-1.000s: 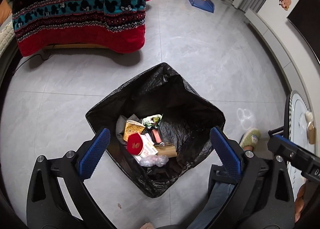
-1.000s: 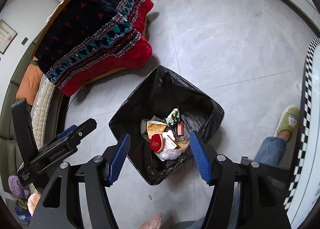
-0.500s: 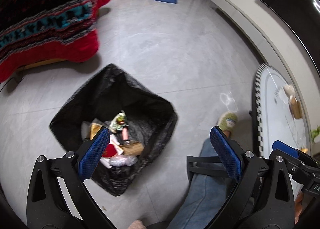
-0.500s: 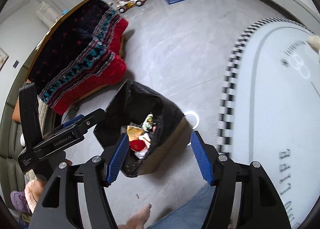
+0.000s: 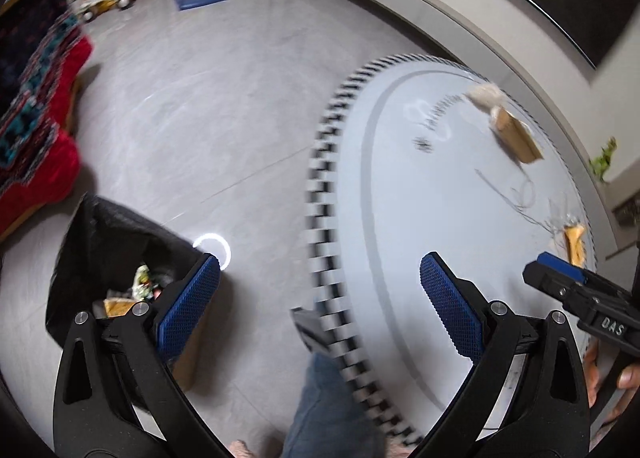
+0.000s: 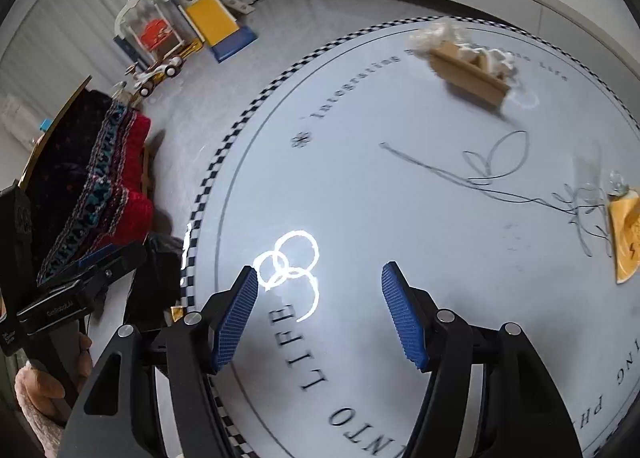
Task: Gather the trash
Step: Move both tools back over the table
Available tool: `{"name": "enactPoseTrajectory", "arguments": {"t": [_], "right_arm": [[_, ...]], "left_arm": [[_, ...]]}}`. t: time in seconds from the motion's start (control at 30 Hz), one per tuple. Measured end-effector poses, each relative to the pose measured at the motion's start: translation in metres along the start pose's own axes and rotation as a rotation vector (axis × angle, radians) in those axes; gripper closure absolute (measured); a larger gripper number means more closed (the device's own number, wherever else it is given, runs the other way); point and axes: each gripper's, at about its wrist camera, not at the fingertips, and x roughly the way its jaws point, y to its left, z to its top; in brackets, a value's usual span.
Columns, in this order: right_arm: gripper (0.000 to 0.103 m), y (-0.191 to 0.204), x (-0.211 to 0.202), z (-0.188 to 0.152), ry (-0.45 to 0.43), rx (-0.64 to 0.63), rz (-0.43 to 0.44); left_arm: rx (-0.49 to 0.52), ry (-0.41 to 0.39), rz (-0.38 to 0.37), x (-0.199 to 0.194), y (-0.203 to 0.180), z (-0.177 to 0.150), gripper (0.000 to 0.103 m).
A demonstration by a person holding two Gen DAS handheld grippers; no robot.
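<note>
left hand-held gripper (image 5: pixel 316 302) – spread, empty | right hand-held gripper (image 6: pixel 320 318) – spread | cardboard scrap (image 6: pixel 468 72), seemingly, on table (image 6: pixel 400 186)

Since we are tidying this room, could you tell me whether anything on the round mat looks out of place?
Yes: litter lies on the round mat: a brown cardboard piece with crumpled white wrapping at its far edge, and an orange packet at the right edge.

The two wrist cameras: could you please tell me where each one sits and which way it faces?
Left wrist: on the left claw, angled down at the floor, the bin bag and the round rug; a trouser leg and the right claw's hand show.
Right wrist: on the right claw, angled down over the rug; the left claw's hand shows.
Shared: rug, cardboard box, yellow wrapper, bag, blanket.
</note>
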Motion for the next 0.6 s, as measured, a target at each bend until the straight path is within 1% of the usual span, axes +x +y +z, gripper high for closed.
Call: {"name": "enactPoseTrajectory", "arguments": {"t": [0.1, 0.23, 0.33, 0.37, 0.47, 0.6], "right_arm": [[0.037, -0.043, -0.014, 0.009, -0.02, 0.05, -0.035], [0.037, -0.095, -0.032, 0.024, -0.055, 0.113, -0.089], [0.038, -0.142, -0.046, 0.039, -0.074, 0.157, -0.151], [0.037, -0.151, -0.049, 0.044, -0.076, 0.165, -0.175], [0.037, -0.194, -0.05, 0.06, -0.033, 0.171, -0.237], [0.038, -0.235, -0.04, 0.073, 0.018, 0.168, -0.341]], "left_arm": [[0.067, 0.027, -0.029, 0.015, -0.042, 0.009, 0.006], [0.129, 0.065, -0.068, 0.037, -0.098, 0.018, 0.006], [0.18, 0.091, -0.093, 0.052, -0.139, 0.025, 0.006], [0.193, 0.099, -0.103, 0.056, -0.151, 0.025, 0.006], [0.228, 0.138, -0.136, 0.071, -0.189, 0.028, 0.006], [0.298, 0.165, -0.162, 0.089, -0.241, 0.034, 0.006]]}}
